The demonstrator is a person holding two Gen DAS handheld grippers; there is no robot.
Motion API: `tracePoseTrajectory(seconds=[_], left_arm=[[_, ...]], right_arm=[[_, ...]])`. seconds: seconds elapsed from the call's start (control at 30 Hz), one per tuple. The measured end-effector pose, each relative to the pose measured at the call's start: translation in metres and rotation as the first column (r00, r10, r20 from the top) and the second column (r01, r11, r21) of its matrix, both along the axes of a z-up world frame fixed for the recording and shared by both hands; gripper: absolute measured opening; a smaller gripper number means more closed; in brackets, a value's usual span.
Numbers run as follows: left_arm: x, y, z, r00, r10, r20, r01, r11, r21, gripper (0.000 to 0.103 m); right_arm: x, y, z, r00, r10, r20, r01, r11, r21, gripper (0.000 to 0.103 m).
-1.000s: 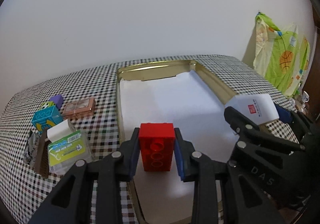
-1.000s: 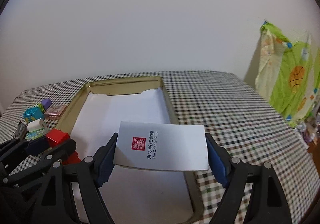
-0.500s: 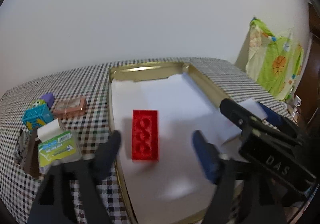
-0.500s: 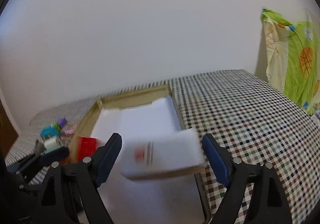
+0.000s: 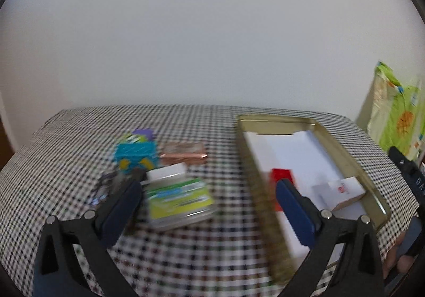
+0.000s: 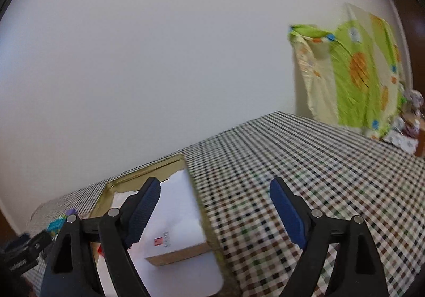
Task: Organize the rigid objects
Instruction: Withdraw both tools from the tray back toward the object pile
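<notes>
We see our left gripper (image 5: 207,198) with its blue-padded fingers (image 5: 294,210) spread wide and nothing between them, hanging over the checkered tablecloth (image 5: 202,249) just left of the gold tray (image 5: 353,164). Between and beyond those fingers lies a clear plastic case with a green and yellow label (image 5: 179,198), and a small white block (image 5: 166,172) rests against its far edge. Farther back we make out a teal box (image 5: 135,155) with a purple piece (image 5: 143,133) behind it, and a pinkish transparent case (image 5: 183,153) just to its right (all of this is smeared by motion blur, so finer detail escapes us). A dark crumpled item (image 5: 106,185) sits at the left of the cluster, too blurred for us to identify. Inside the tray, on its white liner, the red brick (image 5: 281,175) lies near the left wall, partly hidden behind our right-hand finger, and the white box with a red seal (image 5: 342,190) lies near the right wall, well apart from the brick. Our right gripper (image 6: 215,209) also stands wide apart and holds nothing; it hovers above the tray's right rim (image 6: 209,230), one finger (image 6: 143,209) over the liner and the other over the tablecloth (image 6: 332,164). From that view the white box (image 6: 175,241) sits flat in the tray against the right wall, its brown cardboard edge facing us. A green and yellow patterned cloth (image 6: 356,74) hangs by the wall beyond the table.
</notes>
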State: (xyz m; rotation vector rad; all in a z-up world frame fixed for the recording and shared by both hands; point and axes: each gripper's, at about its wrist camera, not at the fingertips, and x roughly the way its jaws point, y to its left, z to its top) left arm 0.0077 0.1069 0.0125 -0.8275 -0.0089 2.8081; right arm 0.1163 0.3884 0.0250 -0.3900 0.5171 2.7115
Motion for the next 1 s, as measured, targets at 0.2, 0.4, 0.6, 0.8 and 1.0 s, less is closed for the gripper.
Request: tracePoseTrajectory(seconds=[0.2, 0.4, 0.6, 0.8, 1.0], left_arm=[[-0.001, -0.035, -0.011, 0.998, 0.06, 0.017, -0.06, 0.998, -0.03, 0.102], [0.006, -0.068, -0.017, 0.995, 0.101, 0.022, -0.1, 0.994, -0.046, 0.102], [0.005, -0.088, -0.018, 0.992, 0.126, 0.02, -0.124, 0.99, -0.066, 0.102], [-0.003, -0.108, -0.024, 0.985, 0.161, 0.056, -0.157, 0.985, -0.077, 0.102], [-0.011, -0.122, -0.033, 0.978, 0.183, 0.098, -0.175, 0.981, -0.078, 0.102]], right_arm=[[0.004, -0.001, 0.002, 0.999, -0.054, -0.001, 0.054, 0.998, 0.018, 0.086], [0.004, -0.029, 0.005, 1.0, -0.011, 0.022, 0.01, 0.999, 0.041, 0.086], [-0.003, -0.066, 0.002, 0.996, 0.075, 0.044, -0.076, 0.997, 0.021, 0.086], [-0.01, -0.106, 0.002, 0.984, 0.166, 0.058, -0.169, 0.985, 0.047, 0.086], [-0.017, -0.143, 0.001, 0.964, 0.258, 0.069, -0.262, 0.963, 0.069, 0.086]])
